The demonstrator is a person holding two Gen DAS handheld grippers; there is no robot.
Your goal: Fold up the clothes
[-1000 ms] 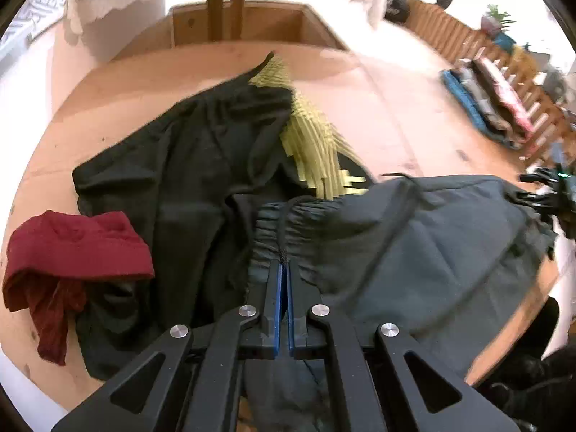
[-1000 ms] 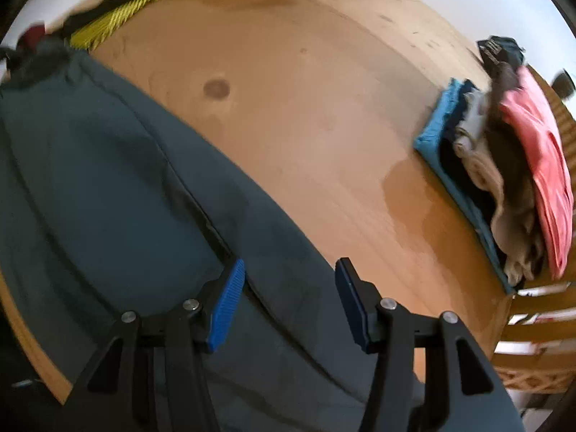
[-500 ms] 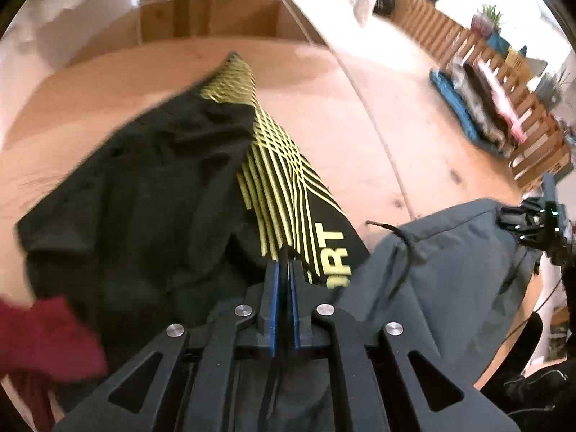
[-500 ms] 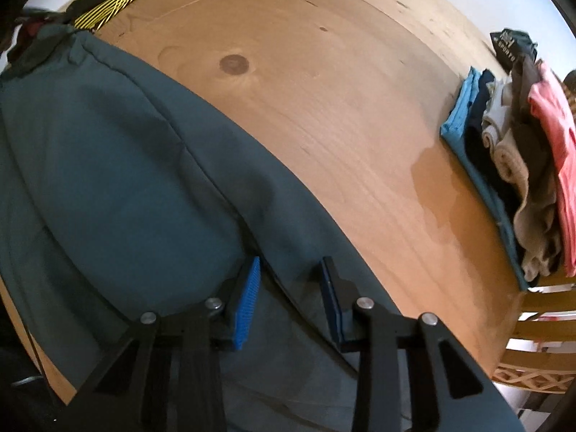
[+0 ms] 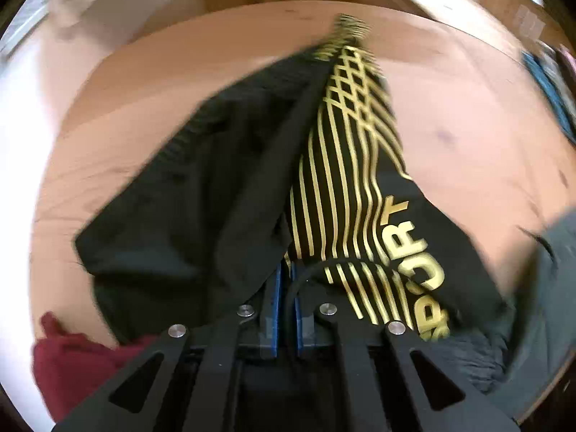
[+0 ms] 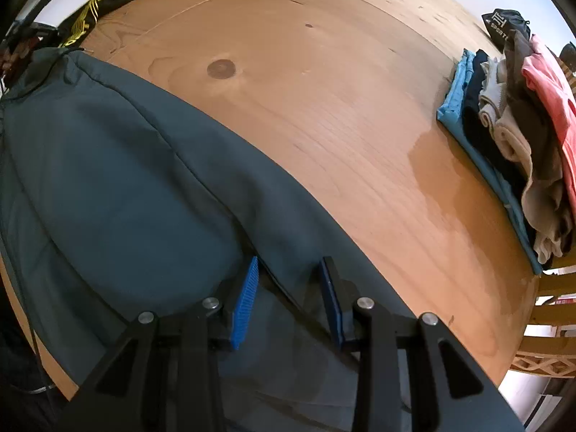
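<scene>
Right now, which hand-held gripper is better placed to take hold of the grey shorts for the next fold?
The right hand-held gripper. Its jaws stand open over a seam of the grey shorts. The left hand-held gripper is shut, with dark fabric against its fingers, so it looks occupied.

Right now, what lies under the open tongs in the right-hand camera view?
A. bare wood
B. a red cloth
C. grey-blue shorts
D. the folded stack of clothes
C: the right tongs stand open above the grey-blue shorts, spread flat on the wooden table; the folded stack of clothes sits apart at the far right edge.
</scene>
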